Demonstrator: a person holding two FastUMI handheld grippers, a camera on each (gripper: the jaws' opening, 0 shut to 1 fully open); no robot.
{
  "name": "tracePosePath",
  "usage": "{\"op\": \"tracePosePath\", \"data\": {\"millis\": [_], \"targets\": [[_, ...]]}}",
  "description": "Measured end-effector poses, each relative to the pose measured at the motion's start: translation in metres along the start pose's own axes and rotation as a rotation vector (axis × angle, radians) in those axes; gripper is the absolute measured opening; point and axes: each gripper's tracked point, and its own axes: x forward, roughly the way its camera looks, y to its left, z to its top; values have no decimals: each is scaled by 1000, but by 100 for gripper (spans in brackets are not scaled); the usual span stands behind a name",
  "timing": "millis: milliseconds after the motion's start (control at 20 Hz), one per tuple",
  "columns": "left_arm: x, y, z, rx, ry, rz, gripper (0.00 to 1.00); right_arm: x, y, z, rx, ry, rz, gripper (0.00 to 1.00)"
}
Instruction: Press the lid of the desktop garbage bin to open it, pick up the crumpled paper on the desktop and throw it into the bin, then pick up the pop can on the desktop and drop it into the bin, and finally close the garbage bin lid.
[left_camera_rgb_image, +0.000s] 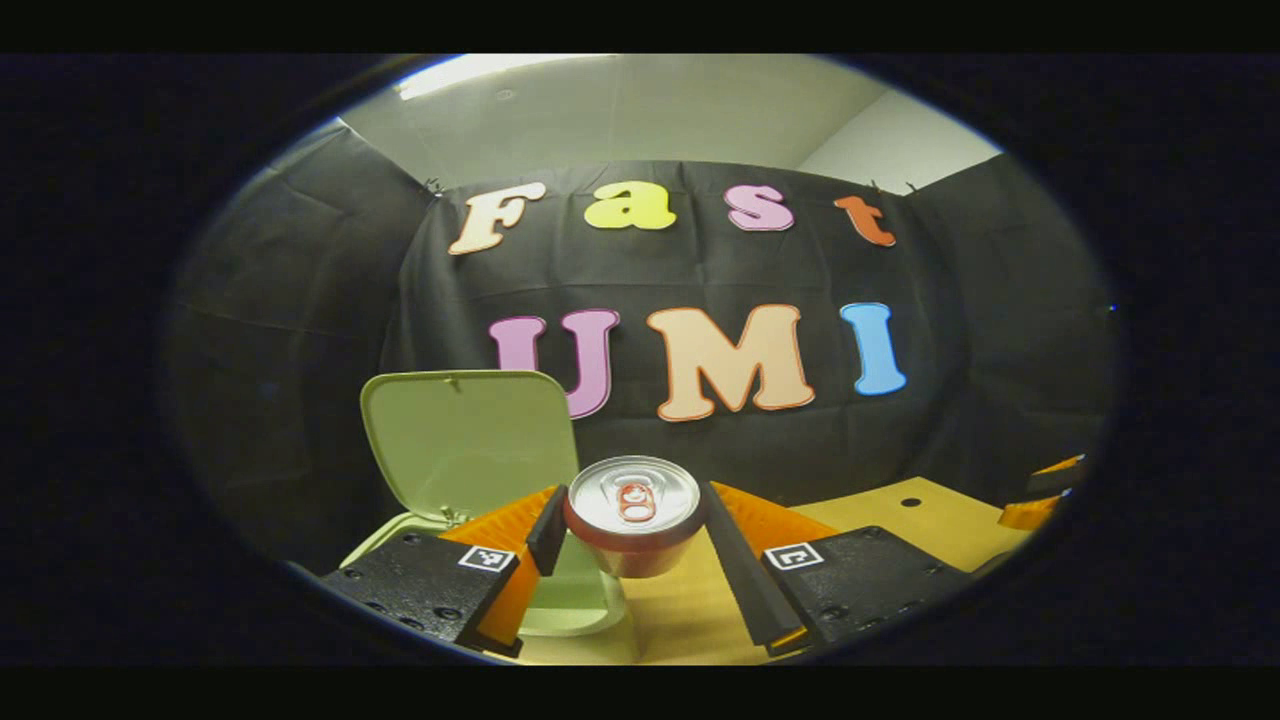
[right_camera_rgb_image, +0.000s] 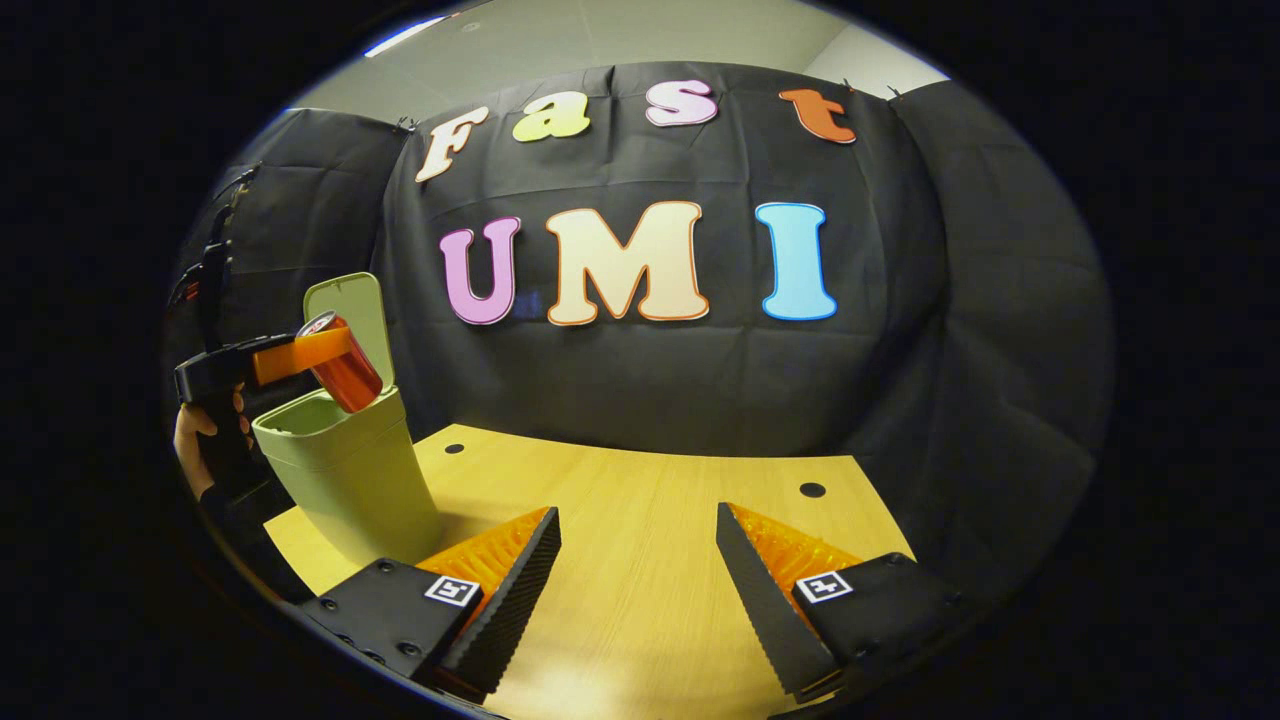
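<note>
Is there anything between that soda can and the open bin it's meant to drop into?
Nothing visible. The can, held in the left tongs, hangs tilted over the bin's open mouth, and the lid stands up behind.

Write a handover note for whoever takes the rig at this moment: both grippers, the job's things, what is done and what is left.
Left gripper: shut on the pop can, held tilted over the bin's open mouth, as the right gripper view shows.
Right gripper: open, holding nothing, low over the wooden table.
Bin: at the table's left end, lid raised.
Crumpled paper: not on the visible table; probably already binned, though the inside is hidden.
Done: lid opened, can picked up.
Left: release the can, close the lid.
</note>
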Motion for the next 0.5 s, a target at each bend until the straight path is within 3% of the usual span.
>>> {"op": "tracePosePath", "data": {"millis": [500], "targets": [[-6,76,-52,4,99,146,75,17,32,-1,-9,28,39,99]]}}
